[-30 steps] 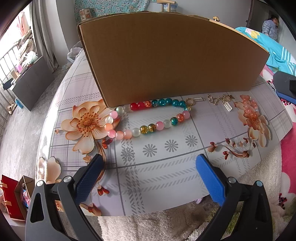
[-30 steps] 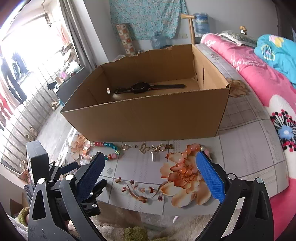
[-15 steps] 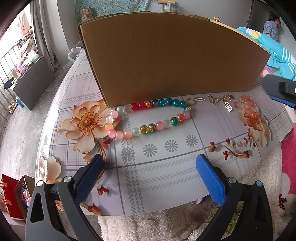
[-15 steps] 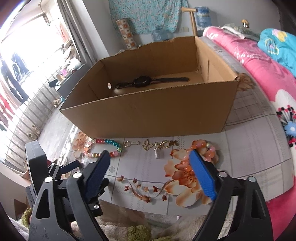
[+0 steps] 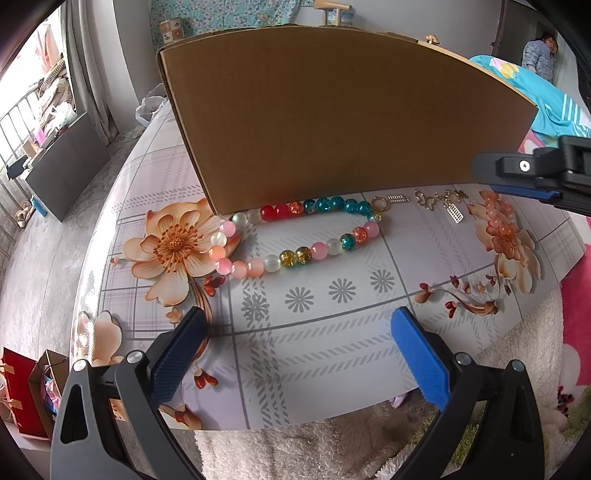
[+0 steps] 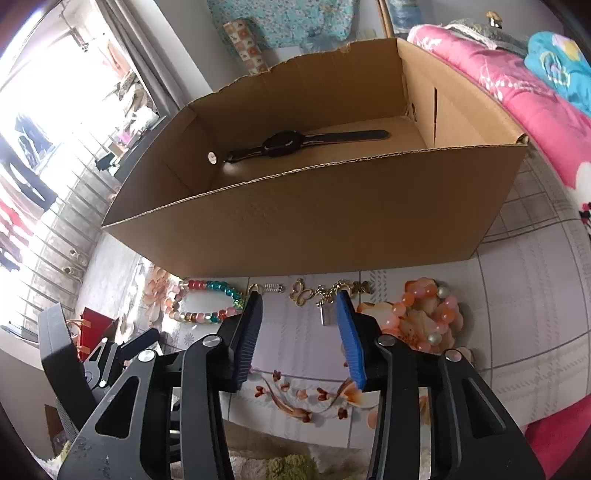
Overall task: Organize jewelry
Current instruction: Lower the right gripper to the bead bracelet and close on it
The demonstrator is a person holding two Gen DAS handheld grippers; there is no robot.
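Gold butterfly-link chain bracelet (image 6: 325, 295) lies between the closing, not yet touching jaws of the right gripper (image 6: 300, 301); left gripper (image 5: 299, 325) hovers, jaws apart.

Both my wrist cameras look steeply down from close over the counter (image 5: 317, 347); they share the cardboard box (image 5: 332, 125), seemingly from neighbouring angles.

Bright daylight through barred window (image 6: 33, 177) at left; grey curtain (image 5: 92, 74); pink floral bedding (image 6: 524, 96) at right; grey floor (image 5: 40, 258); teal patterned cloth (image 6: 280, 22) on back wall.
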